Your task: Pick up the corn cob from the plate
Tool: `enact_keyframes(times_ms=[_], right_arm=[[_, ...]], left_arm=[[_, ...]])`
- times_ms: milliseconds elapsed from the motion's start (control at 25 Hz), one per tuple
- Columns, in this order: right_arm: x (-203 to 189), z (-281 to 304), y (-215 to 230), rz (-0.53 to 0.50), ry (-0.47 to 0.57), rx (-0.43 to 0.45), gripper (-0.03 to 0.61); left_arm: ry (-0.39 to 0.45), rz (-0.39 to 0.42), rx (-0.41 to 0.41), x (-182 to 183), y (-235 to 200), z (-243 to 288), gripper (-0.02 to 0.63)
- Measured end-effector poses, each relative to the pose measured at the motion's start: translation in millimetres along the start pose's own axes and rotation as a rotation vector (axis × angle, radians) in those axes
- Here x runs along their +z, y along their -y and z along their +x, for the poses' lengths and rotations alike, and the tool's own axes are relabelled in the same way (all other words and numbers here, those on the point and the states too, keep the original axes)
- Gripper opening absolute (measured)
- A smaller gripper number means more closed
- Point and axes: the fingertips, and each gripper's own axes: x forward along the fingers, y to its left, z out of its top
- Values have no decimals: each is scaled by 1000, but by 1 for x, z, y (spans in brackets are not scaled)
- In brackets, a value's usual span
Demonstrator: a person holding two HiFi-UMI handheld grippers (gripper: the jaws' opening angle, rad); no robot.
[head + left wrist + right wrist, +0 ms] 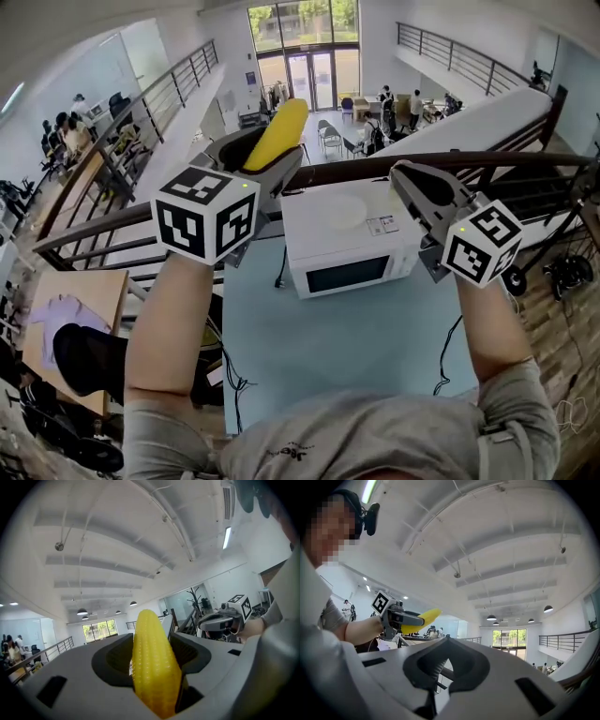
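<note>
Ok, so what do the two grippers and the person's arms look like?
The left gripper and right gripper are grey plastic with broad scooped jaws. Each carries a white cube with black square markers. The person wears a grey short-sleeved shirt.

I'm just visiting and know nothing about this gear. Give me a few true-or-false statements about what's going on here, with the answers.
1. The left claw grips the corn. True.
2. The right claw holds something too. False: its jaws are together with nothing between them.
3. The microwave stands on a pale blue table. True.
4. The microwave's door is open. False: it is shut.
</note>
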Motion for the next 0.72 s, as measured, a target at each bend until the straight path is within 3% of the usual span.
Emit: enact_keyframes(times_ms=[360,720], right_arm=[[64,-58,-45,-63,70,26,15],[92,-178,-29,-92,107,113,15]], left_arm=[[90,78,46,72,47,-72,259],[118,102,107,114,171,-80,260]])
